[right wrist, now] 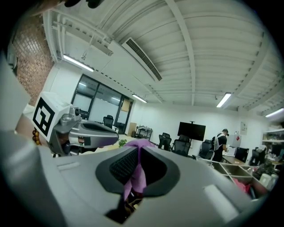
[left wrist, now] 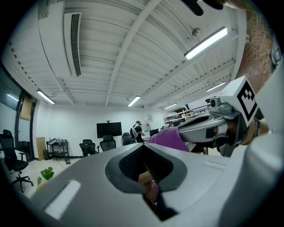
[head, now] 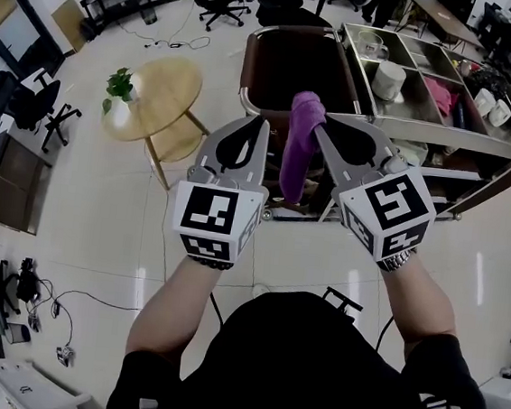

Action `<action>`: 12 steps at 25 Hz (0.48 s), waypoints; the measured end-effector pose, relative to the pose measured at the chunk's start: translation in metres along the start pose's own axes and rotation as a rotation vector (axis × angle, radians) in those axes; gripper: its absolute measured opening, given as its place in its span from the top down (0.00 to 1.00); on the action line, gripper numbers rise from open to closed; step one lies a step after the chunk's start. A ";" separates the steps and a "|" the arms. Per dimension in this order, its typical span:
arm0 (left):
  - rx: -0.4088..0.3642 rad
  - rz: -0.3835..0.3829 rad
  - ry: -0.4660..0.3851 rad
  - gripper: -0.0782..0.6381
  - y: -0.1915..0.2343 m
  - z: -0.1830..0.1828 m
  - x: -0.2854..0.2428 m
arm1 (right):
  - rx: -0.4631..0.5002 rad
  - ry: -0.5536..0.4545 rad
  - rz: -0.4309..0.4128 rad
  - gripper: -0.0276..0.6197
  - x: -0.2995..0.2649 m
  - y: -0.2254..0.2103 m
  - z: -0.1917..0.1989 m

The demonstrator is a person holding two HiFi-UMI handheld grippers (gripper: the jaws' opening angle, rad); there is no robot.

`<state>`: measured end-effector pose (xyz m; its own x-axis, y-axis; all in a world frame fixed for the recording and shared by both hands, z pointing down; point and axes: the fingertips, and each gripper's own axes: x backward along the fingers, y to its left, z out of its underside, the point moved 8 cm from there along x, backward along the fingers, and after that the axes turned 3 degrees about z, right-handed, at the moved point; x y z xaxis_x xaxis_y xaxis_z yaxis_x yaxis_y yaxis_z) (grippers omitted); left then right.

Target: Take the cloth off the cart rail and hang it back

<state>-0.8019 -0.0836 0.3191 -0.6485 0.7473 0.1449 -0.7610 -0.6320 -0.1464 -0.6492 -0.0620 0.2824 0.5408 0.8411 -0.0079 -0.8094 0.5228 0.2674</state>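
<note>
Purple cloth (head: 299, 149) dangles clamped in the right hand-held gripper (head: 323, 120), held up near the cart rail (head: 292, 30) for rehanging; the left hand-held gripper (head: 261, 121) is closed, empty.

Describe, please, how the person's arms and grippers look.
The left gripper and right gripper are grey wedges with black ribbed pads inside teardrop cut-outs. Each carries a white cube with black square markers. The person wears a black short-sleeved top and a metallic band on the right wrist.
</note>
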 end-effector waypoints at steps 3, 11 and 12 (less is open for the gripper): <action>0.003 0.001 0.002 0.89 -0.008 0.002 -0.004 | -0.002 -0.003 -0.003 0.92 0.005 -0.004 0.005; 0.017 0.007 -0.002 0.89 -0.013 0.005 -0.013 | -0.009 -0.004 -0.004 0.92 0.006 -0.012 0.014; 0.018 0.007 -0.001 0.89 -0.012 0.005 -0.013 | -0.009 -0.003 -0.003 0.92 0.005 -0.012 0.014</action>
<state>-0.7842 -0.0867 0.3243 -0.6542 0.7423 0.1451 -0.7563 -0.6411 -0.1303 -0.6335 -0.0662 0.2926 0.5442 0.8390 -0.0056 -0.8096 0.5269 0.2587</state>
